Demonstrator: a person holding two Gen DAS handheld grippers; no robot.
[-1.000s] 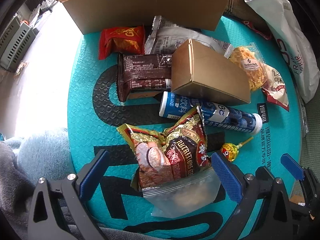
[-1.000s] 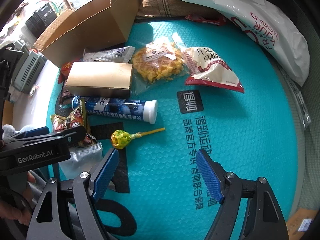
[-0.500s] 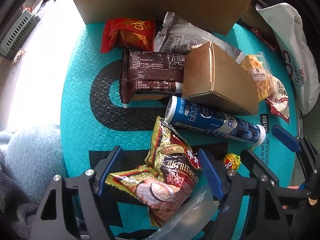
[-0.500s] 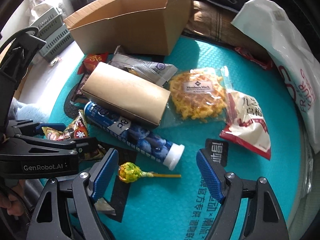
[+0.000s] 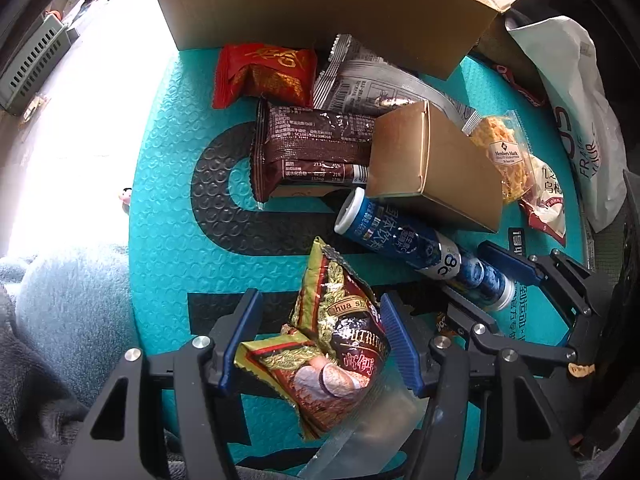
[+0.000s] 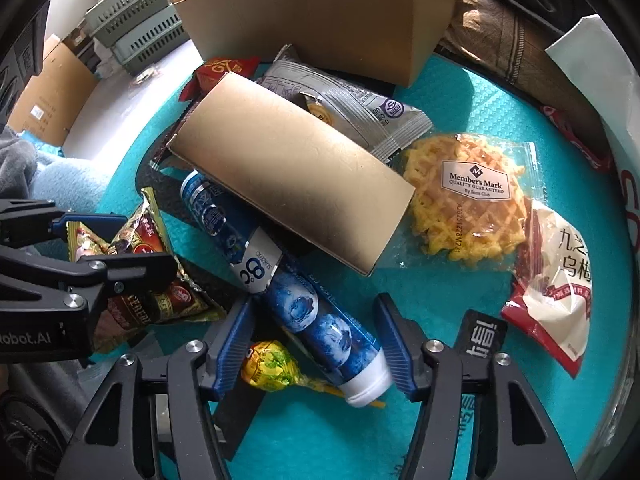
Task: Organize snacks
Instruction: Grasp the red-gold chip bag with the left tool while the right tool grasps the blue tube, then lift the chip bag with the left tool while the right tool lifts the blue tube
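Snacks lie on a teal mat (image 5: 168, 184). My left gripper (image 5: 320, 344) has its fingers on both sides of a brown-gold cereal packet (image 5: 340, 344), touching or nearly so; the packet also shows in the right wrist view (image 6: 148, 272). My right gripper (image 6: 312, 344) is open around the capped end of a blue tube (image 6: 304, 300) and a yellow lollipop (image 6: 272, 368). The tube (image 5: 416, 248) lies under a gold box (image 5: 436, 168) (image 6: 288, 172).
An open cardboard box (image 5: 320, 4) (image 6: 320, 12) stands at the mat's far edge. Around the gold box lie a red packet (image 5: 264, 74), a brown bar pack (image 5: 316, 152), a grey packet (image 6: 344, 100), a waffle pack (image 6: 468, 200), a plum bag (image 6: 556, 288). A white shopping bag (image 5: 580, 120) lies right.
Both grippers moved forward and down. The left jaws narrowed around the cereal packet. The right gripper came over the tube's cap and the lollipop.
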